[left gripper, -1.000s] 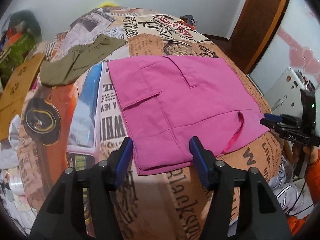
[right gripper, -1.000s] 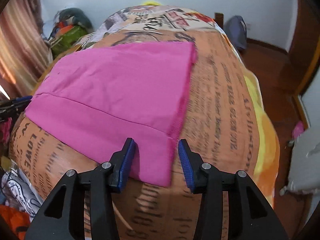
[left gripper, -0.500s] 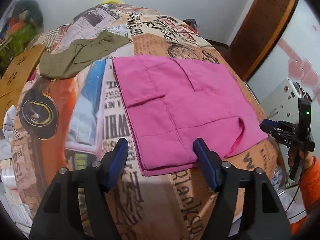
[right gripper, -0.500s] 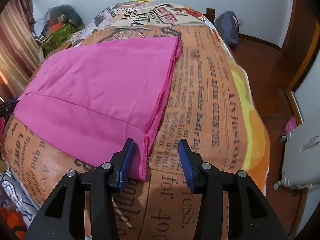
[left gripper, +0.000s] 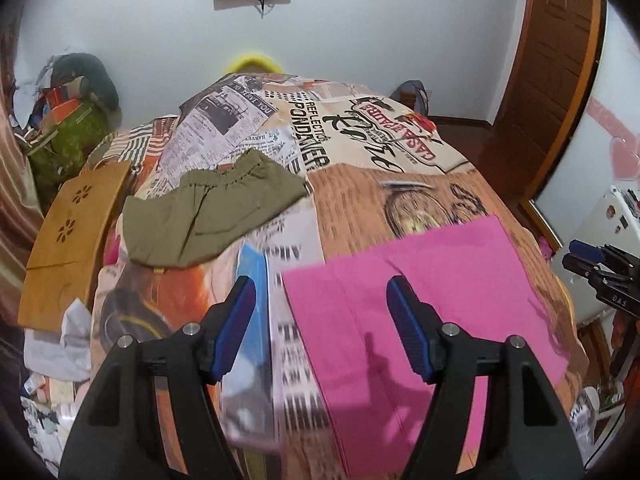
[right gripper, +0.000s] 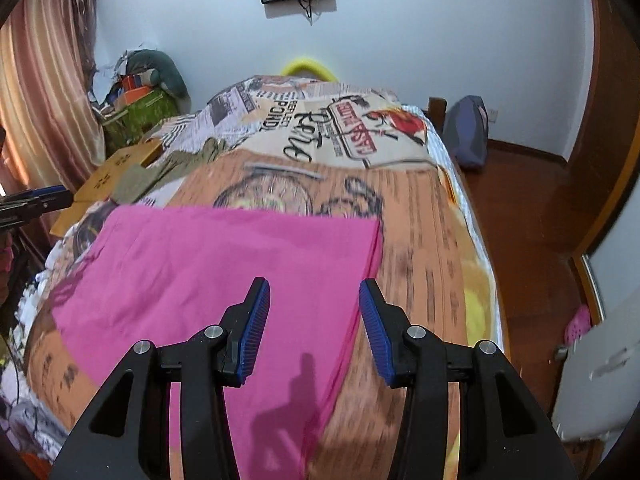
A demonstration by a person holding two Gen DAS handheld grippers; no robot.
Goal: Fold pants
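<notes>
— How is the light? 
— Even and bright in both views, daylight glowing through the curtain at the left of the right wrist view. Soft gripper shadows fall on the pink pants.

— Sharpness? 
— Motion blur smears the print on the bed cover and the near pants edge; the far wall and the blue fingers stay crisp.

— Distortion? 
— Strong fisheye: the bed bulges, the door frame bows, and black vignetting rounds every corner.
</notes>
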